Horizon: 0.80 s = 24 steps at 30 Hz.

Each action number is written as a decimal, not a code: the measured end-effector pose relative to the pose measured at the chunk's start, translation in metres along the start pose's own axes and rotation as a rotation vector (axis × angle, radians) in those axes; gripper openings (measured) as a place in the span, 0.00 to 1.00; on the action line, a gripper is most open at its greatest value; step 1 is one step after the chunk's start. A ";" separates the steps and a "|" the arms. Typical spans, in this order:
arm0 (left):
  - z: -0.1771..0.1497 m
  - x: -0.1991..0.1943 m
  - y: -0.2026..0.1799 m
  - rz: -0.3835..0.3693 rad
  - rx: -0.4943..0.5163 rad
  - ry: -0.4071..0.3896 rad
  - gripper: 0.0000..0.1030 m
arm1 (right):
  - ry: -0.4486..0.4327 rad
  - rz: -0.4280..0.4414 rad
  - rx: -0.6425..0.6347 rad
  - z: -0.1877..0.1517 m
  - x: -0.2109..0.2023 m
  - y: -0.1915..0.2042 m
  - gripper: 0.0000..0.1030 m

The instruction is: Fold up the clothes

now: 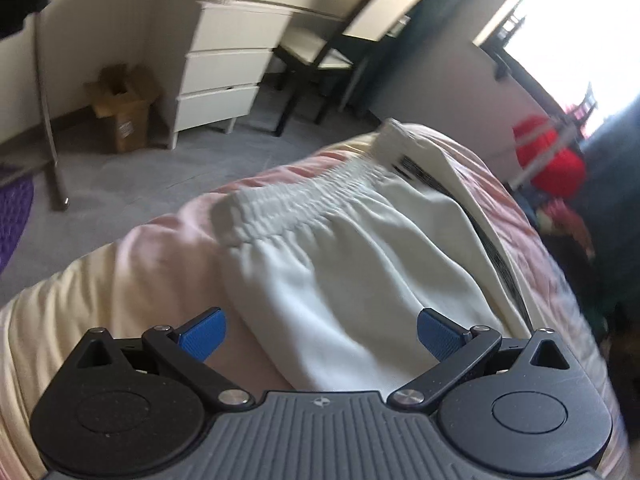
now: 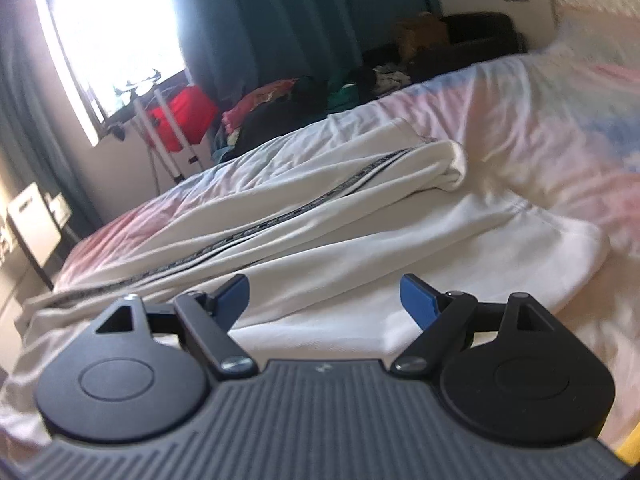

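Pastel bedspread (image 2: pixel 520 120) carries white trousers (image 2: pixel 360 216); white drawers (image 1: pixel 224 68) behind.

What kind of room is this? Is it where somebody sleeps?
Most likely a bedroom. White pants lie spread on a bed with a pastel cover, a white chest of drawers stands by the wall, and a pile of clothes sits near the window.
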<state>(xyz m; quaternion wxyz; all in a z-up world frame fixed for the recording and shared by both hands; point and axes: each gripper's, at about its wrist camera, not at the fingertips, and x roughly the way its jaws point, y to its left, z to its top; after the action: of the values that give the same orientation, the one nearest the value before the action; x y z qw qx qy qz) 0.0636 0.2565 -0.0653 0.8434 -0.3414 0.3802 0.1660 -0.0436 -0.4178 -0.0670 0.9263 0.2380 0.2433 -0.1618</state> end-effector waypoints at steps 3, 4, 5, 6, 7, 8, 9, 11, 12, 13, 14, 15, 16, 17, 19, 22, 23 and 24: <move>0.004 0.017 0.016 -0.042 -0.106 0.077 0.95 | -0.015 -0.028 0.060 0.003 -0.002 -0.013 0.81; 0.004 0.023 0.021 -0.069 -0.147 0.107 0.94 | -0.017 -0.036 0.084 0.004 -0.001 -0.018 0.81; 0.005 0.029 0.026 -0.098 -0.187 0.136 0.91 | -0.017 -0.043 0.108 0.005 -0.001 -0.023 0.81; 0.005 0.033 0.029 -0.117 -0.212 0.143 0.91 | -0.015 -0.049 0.131 0.006 0.000 -0.027 0.81; 0.005 0.037 0.031 -0.134 -0.236 0.148 0.89 | -0.013 -0.057 0.157 0.007 0.001 -0.033 0.81; 0.006 0.039 0.032 -0.141 -0.243 0.142 0.85 | -0.011 -0.067 0.184 0.007 0.003 -0.039 0.81; 0.007 0.041 0.031 -0.145 -0.234 0.132 0.83 | -0.012 -0.080 0.217 0.008 0.003 -0.046 0.81; 0.006 0.043 0.027 -0.136 -0.200 0.116 0.69 | -0.025 -0.115 0.290 0.009 0.002 -0.062 0.81; 0.005 0.045 0.023 -0.123 -0.175 0.110 0.66 | -0.038 -0.137 0.325 0.010 0.001 -0.071 0.81; 0.005 0.044 0.025 -0.127 -0.179 0.097 0.55 | -0.051 -0.161 0.370 0.010 0.000 -0.080 0.81; 0.004 0.043 0.026 -0.133 -0.185 0.084 0.38 | -0.064 -0.186 0.421 0.010 -0.001 -0.090 0.81; 0.004 0.042 0.029 -0.135 -0.197 0.075 0.30 | -0.068 -0.206 0.467 0.009 -0.001 -0.098 0.81; 0.004 0.041 0.032 -0.141 -0.205 0.069 0.16 | -0.067 -0.222 0.510 0.006 -0.001 -0.107 0.81; 0.004 0.041 0.035 -0.148 -0.213 0.062 0.13 | -0.065 -0.238 0.553 0.004 -0.001 -0.115 0.81; 0.004 0.031 0.040 -0.186 -0.230 0.028 0.10 | -0.050 -0.258 0.627 -0.003 0.001 -0.128 0.81; 0.008 0.010 0.033 -0.239 -0.193 -0.074 0.09 | -0.014 -0.261 0.715 -0.011 0.007 -0.144 0.81; 0.009 0.002 0.029 -0.257 -0.173 -0.118 0.09 | 0.002 -0.256 0.735 -0.014 0.011 -0.147 0.81; 0.010 -0.007 0.025 -0.270 -0.150 -0.167 0.09 | 0.020 -0.250 0.757 -0.017 0.015 -0.150 0.81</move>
<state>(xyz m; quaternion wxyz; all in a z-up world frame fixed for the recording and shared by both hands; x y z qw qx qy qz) 0.0515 0.2811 -0.0665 0.8589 -0.4363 0.2462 0.1071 -0.0995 -0.5375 -0.1423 0.7438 0.5326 0.2024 -0.3494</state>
